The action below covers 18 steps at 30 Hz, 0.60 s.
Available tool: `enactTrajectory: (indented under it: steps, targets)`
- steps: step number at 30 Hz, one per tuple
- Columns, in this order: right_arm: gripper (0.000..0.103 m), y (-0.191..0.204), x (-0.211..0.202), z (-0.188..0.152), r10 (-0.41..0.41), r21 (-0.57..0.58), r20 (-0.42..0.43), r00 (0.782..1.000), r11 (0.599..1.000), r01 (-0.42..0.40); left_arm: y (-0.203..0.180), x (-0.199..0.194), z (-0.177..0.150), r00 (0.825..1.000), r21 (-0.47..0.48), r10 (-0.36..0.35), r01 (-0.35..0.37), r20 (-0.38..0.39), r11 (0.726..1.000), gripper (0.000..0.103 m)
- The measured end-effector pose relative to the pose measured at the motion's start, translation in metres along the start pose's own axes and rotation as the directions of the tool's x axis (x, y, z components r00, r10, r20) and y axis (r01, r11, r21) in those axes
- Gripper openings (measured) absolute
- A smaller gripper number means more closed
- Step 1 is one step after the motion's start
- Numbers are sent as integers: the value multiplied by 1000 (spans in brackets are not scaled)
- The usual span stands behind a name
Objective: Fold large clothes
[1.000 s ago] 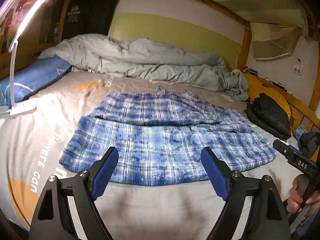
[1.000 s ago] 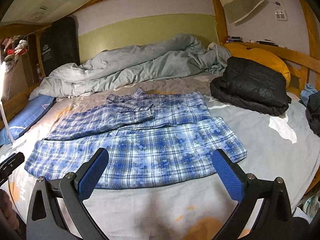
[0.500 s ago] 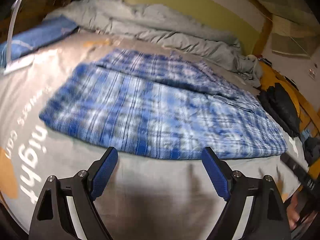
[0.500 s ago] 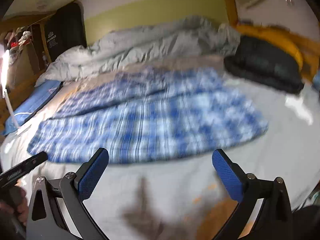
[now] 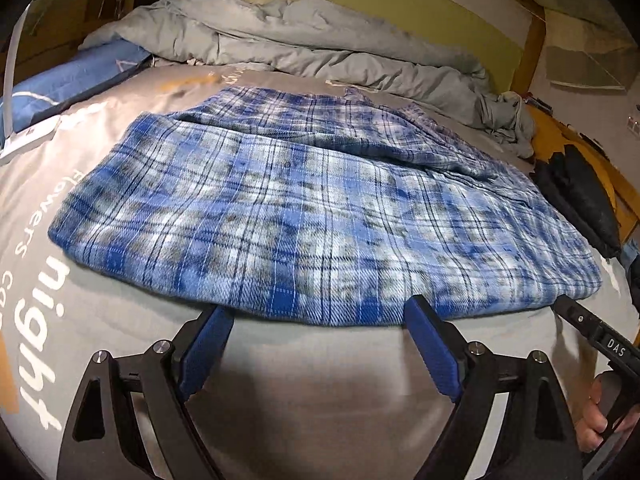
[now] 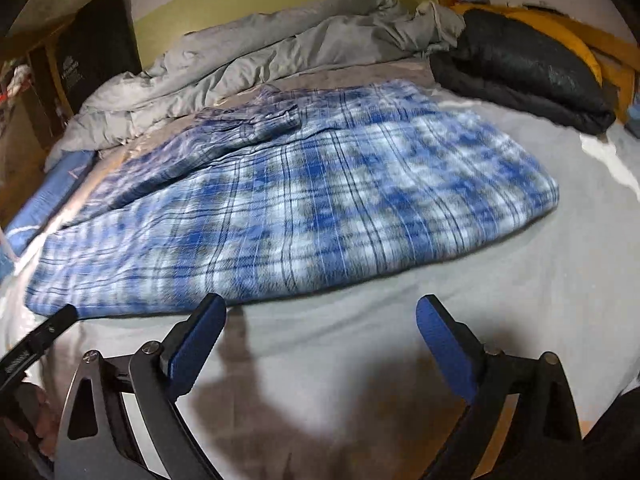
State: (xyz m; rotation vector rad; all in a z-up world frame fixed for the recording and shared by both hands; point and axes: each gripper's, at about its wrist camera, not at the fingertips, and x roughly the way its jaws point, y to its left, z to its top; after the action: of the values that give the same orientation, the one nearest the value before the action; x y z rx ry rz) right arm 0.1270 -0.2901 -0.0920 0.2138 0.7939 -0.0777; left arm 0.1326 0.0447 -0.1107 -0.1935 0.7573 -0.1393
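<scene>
A white lamp base (image 5: 28, 140) is sitting at the far left edge of the bed, with a blue pillow (image 5: 76, 76) lying just behind it. Gray printed words are running along the left side of the gray bedsheet (image 5: 320, 360). The blue plaid shirt (image 5: 304, 216) is lying spread flat across the middle of the bed, its near hem facing both grippers and a folded layer bunching along its far side. Behind it, a rumpled gray comforter (image 5: 320, 48) is stretching along the green wall. The left gripper (image 5: 320, 316) is hanging low over the sheet with its jaws spread wide, holding nothing, its 2 blue fingertips (image 5: 424, 320) reaching right up to the shirt's near hem. The right gripper (image 6: 320, 312) is also standing wide and holding nothing, its left blue pad (image 6: 200, 328) sitting just beside the hem while its right pad is hovering over bare sheet. At the far right, a black jacket (image 6: 524, 68) is lying against a yellow cushion (image 6: 568, 36) by the wooden bed rail.
</scene>
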Motion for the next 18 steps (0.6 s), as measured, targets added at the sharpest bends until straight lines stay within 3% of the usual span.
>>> enactTrajectory:
  steps: [5, 10, 15, 16, 17, 18]
  targets:
    - [96, 7, 6, 4, -30, -33, 9, 1000, 999, 30, 1, 9, 7, 999, -14, -36, 37, 16, 999, 103]
    - [95, 5, 11, 11, -5, -23, 18, 1000, 1000, 5, 8, 15, 16, 998, -76, -52, 55, 41, 996, 103]
    - [87, 10, 17, 17, 15, -37, 38, 999, 999, -13, 22, 19, 24, 991, -148, -120, 128, 62, 981, 102]
    - [84, 10, 18, 18, 20, -40, 41, 999, 999, -19, 24, 18, 25, 991, -149, -117, 125, 66, 981, 92]
    - [82, 12, 20, 19, 21, -44, 42, 999, 999, -19, 26, 19, 26, 993, -147, -99, 108, 68, 983, 75]
    - [79, 12, 21, 21, 16, -48, 43, 999, 999, -14, 30, 20, 26, 994, -154, -84, 93, 68, 984, 68]
